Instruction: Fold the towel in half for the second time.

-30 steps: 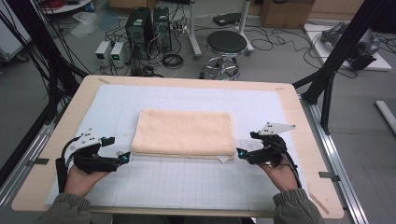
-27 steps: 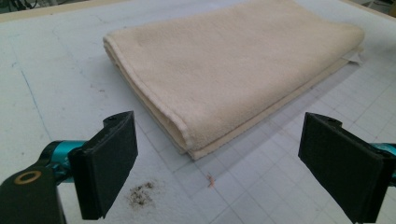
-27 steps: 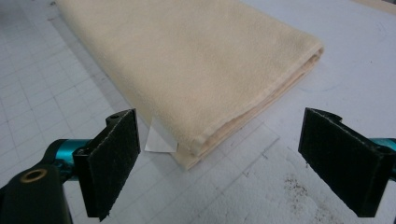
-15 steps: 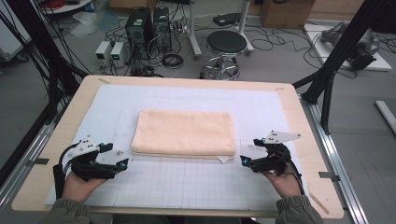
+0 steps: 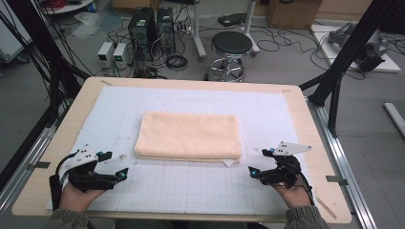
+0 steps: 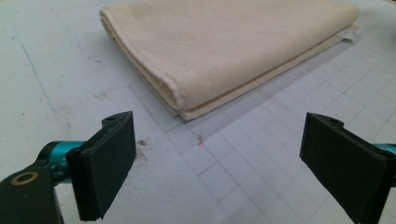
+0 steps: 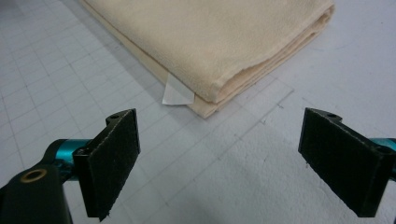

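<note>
A folded towel (image 5: 188, 135) lies flat on the desk (image 5: 296, 114), ahead of both tongs and between them. The left tongs (image 5: 116, 166) sit near its near left corner, jaws wide apart, holding nothing. The right tongs (image 5: 258, 162) sit near its near right corner, just beside a white tag (image 7: 176, 94), jaws likewise apart and empty.
</note>
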Motion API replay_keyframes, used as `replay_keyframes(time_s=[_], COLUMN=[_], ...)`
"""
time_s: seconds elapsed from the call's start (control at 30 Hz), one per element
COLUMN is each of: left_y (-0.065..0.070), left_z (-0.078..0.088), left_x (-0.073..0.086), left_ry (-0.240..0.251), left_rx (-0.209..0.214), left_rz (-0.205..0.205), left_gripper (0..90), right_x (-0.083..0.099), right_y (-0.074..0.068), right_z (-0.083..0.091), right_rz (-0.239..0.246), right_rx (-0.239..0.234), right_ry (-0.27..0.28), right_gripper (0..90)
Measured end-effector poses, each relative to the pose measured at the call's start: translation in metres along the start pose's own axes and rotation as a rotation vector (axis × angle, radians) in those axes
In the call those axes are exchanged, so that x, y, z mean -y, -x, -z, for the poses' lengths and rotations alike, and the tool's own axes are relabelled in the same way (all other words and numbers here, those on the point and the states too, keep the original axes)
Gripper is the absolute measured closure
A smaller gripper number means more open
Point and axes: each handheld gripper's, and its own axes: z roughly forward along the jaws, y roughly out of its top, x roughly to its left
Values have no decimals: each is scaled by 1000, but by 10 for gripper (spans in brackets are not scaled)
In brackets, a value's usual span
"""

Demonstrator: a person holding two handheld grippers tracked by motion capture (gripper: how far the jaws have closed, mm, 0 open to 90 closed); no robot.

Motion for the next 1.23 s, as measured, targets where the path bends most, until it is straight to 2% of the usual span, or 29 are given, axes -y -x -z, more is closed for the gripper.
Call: replay_keyframes(time_s=[0.33, 0.57, 0.9, 1.23], left_y=[5, 7, 7, 12], left_z=[5, 9, 17, 21], left_x=[9, 16, 23, 24], left_ry=[-26, -45, -28, -19], left_rx=[-8, -14, -30, -32], left_rz=[-5, 6, 19, 2], left_gripper=[114, 114, 114, 114], right_x=[13, 22, 29, 29], right_y=[-4, -6, -11, -14], right_z=[10, 18, 22, 23], right_rz=[1, 3, 10, 12], right_rx=[10, 20, 23, 21], right_ry=[2, 5, 3, 9], right_gripper=[120, 119, 118, 118])
